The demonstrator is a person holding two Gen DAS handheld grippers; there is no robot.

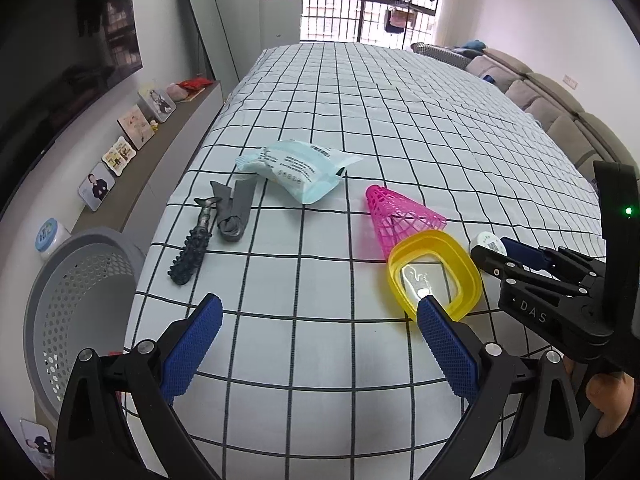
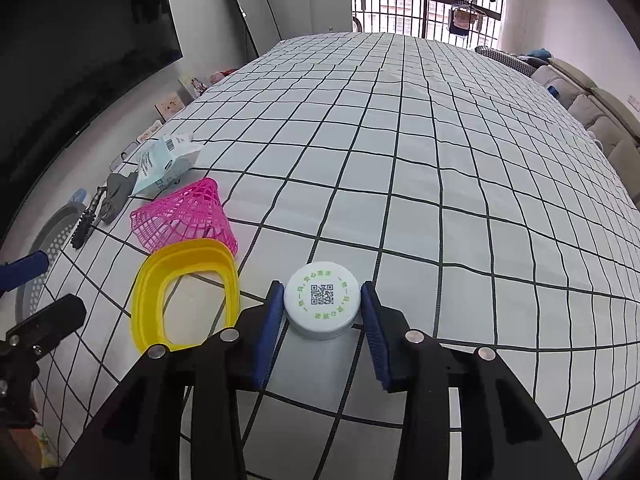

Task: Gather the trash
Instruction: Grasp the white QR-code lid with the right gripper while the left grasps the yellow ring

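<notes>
Between the right gripper (image 2: pixel 322 300) pads sits a white round cap (image 2: pixel 321 301), flat disc, printed QR face up, no long axis; both blue ribbed pads touch its rim, jaws narrowed onto it on the checked cloth (image 2: pixel 460 200). Just left of that gripper: yellow plastic ring (image 2: pixel 149 300), glossy rounded-rectangle frame lying flat. Beyond it, pink mesh cone (image 2: pixel 188 216) on its side, wide mouth toward the gripper, axis running away-left. Left gripper (image 1: pixel 320 316) jaws wide apart, holding nothing, right pad touching the yellow ring's edge. Ahead-left of it: dark knobbly stick (image 1: pixel 192 252), grey fabric strip (image 1: pixel 234 216), crinkled pale-blue packet (image 1: pixel 300 172). Grey perforated basket (image 1: pixel 72 292) at far left.
</notes>
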